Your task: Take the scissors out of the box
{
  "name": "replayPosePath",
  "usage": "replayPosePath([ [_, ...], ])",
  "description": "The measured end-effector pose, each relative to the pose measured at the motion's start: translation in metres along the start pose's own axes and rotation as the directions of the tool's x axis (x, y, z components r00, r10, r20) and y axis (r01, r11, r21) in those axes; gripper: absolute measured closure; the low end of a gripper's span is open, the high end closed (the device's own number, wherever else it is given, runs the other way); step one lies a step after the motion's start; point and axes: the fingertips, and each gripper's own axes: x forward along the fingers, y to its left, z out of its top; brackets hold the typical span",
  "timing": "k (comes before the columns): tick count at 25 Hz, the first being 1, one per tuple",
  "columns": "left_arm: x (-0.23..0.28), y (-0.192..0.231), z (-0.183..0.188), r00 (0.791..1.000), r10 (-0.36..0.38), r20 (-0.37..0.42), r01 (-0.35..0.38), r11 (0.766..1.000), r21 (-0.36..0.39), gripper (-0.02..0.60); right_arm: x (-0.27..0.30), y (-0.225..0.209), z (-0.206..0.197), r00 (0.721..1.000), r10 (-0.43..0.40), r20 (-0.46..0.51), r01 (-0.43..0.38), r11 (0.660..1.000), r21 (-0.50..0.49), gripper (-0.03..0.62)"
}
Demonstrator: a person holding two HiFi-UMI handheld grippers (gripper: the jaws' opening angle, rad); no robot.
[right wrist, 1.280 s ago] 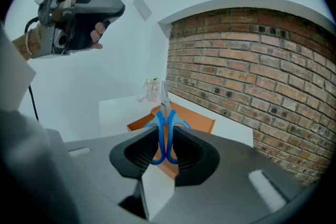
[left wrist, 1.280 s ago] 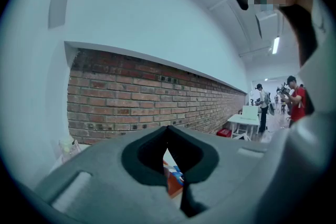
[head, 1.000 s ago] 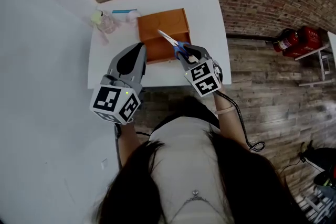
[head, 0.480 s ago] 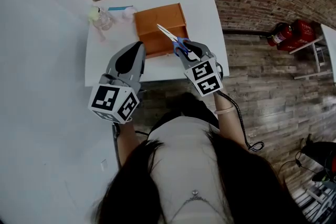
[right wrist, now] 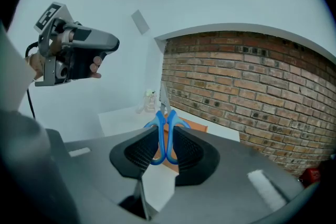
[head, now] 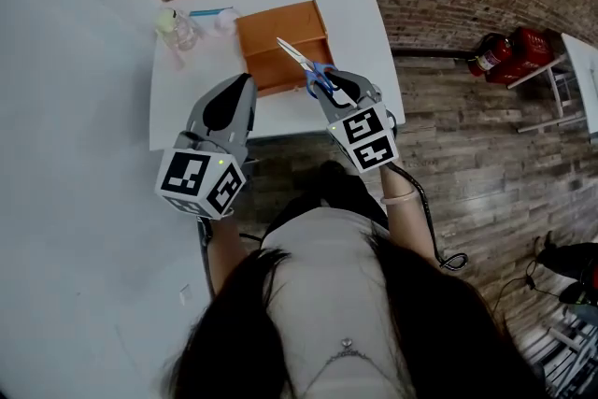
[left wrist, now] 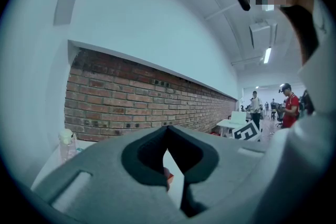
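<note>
The task looked nearly done. The white tabletop point(head: 360, 9) carried the box point(head: 280, 33) at its middle. The right gripper point(right wrist: 164, 130) was over the box's near right corner, its fingers closed on the scissors point(head: 303, 64). They gripped the two blue handle loops, squeezed together between the ribbed pads. Seen along the fingers, the scissors appeared to hang in the air with the box lying beyond and below them. I judged them already out of the box rather than resting in it. What seemed left was to carry them aside and set them on a bare part of the tabletop, probably the open strip to the right.

The left gripper point(left wrist: 167, 127) hung near the tabletop's near left edge, apart from the box. Its fingertips were together and it held nothing.

The tabletop was a smooth, matte white rectangle with squared corners. The box was orange-brown with a flat, dull surface, rectangular and open at the top. A line crossed its inside, and whether that was a divider or a ledge could not be told. Both grippers were grey moulded shells with dark, finely ribbed pads, each with a black-and-white marker cube at the back. The scissors had narrow, bright metal blades, closed and pointing away towards the far left, and glossy blue plastic loops. A small clear bottle point(head: 177, 28) with a pale cap stood at the tabletop's far left corner.
</note>
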Motion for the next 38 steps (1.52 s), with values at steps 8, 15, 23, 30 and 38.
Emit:
replayPosePath([
  [8,-0.020,-0.007,-0.002,1.000,-0.014,0.010,0.014,1.000,-0.004,0.581,-0.019,0.015,0.009,0.999,-0.016,0.034,0.016,1.000,0.004,0.496],
  [15,-0.041,-0.010,-0.005,0.999,-0.029,0.015,0.029,1.000,-0.007,0.581,-0.032,0.033,0.017,0.998,-0.035,0.057,0.035,0.999,0.002,0.496],
  [23,-0.059,-0.008,-0.007,0.999,-0.047,0.018,0.047,0.999,-0.001,0.580,-0.040,0.048,0.027,0.994,-0.059,0.092,0.059,0.998,0.002,0.496],
  [30,-0.070,-0.004,-0.009,0.998,-0.052,0.030,0.052,0.999,-0.002,0.581,-0.042,0.057,0.035,0.992,-0.065,0.104,0.065,0.998,0.005,0.496],
  [38,-0.068,0.002,-0.007,0.998,-0.048,0.047,0.049,0.999,-0.012,0.581,-0.046,0.054,0.057,0.985,-0.071,0.159,0.072,0.997,-0.003,0.496],
])
